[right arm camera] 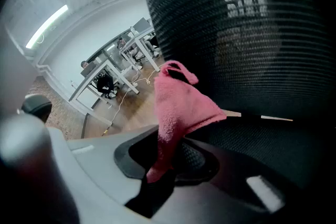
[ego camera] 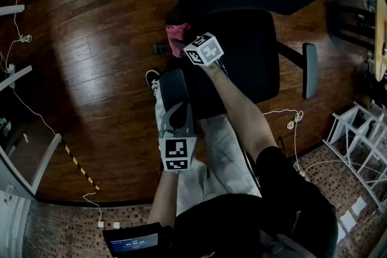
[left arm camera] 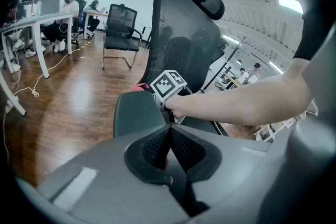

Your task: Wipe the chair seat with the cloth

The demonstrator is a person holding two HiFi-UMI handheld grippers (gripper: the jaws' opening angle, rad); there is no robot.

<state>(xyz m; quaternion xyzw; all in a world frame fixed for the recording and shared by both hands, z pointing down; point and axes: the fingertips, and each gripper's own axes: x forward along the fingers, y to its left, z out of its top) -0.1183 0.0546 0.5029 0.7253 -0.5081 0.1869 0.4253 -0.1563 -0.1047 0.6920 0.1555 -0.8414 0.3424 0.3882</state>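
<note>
A black office chair stands below me, its seat (ego camera: 248, 57) dark and its mesh back (right arm camera: 252, 23) tall in the right gripper view. My right gripper (ego camera: 182, 45) is at the seat's left edge, shut on a pink cloth (ego camera: 176, 34). The cloth (right arm camera: 181, 105) hangs bunched from the jaws against the seat (right arm camera: 257, 139) where it meets the back. My left gripper (ego camera: 175, 109) is lower, at the chair's left armrest pad (ego camera: 172, 86). Seen from the left gripper (left arm camera: 170, 134), the jaws are closed together with the pad (left arm camera: 137, 113) just beyond them.
Dark wood floor surrounds the chair, with white cables (ego camera: 295, 121) and a yellow-black tape strip (ego camera: 78, 165). White desk legs (ego camera: 27, 172) stand at left, a white rack (ego camera: 357, 142) at right. The chair's right armrest (ego camera: 310, 69) juts out. Another chair (left arm camera: 119, 29) and seated people are farther off.
</note>
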